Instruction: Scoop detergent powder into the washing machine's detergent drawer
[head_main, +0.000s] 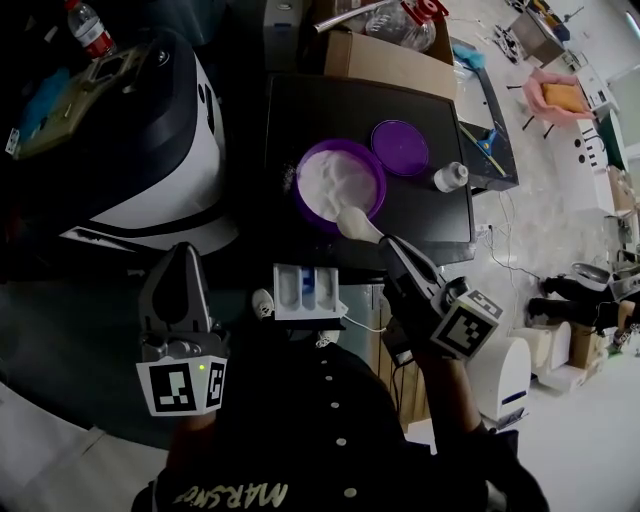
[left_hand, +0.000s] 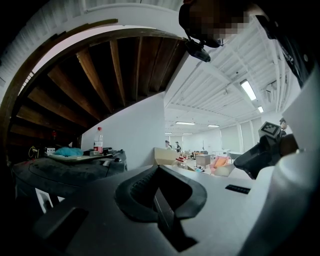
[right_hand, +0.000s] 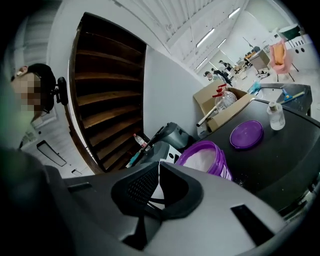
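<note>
Scooping looks like the step in hand, judged from how things lie. The right claw (head_main: 385, 240) is clamped on the handle of a white plastic scoop (head_main: 355, 222), whose bowl sits at the near rim of the round purple tub (head_main: 300, 170) filled with white detergent powder (head_main: 335, 180). The tub stands open on the black worktop (head_main: 420, 215), with its flat purple lid (head_main: 400, 148) lying just beside it. Whether the scoop is loaded I cannot tell.

The white pulled-out detergent drawer (head_main: 283, 290), which has a blue insert, lies just below the worktop's near edge, close to the scoop. The left claw (head_main: 183, 250) hangs apart to the drawer's left, its jaws together on nothing.

The next move probably calls for a level carry over the worktop's edge to a drawer compartment, then a slow tip, since the compartments are narrow and powder spills easily.

Readable writing is scarce. Pale lettering on the person's black shirt (head_main: 235, 494) appears upside down and seems to begin "MARS"; the rest is unclear. Each claw's cube carries square black-and-white markers.
</note>
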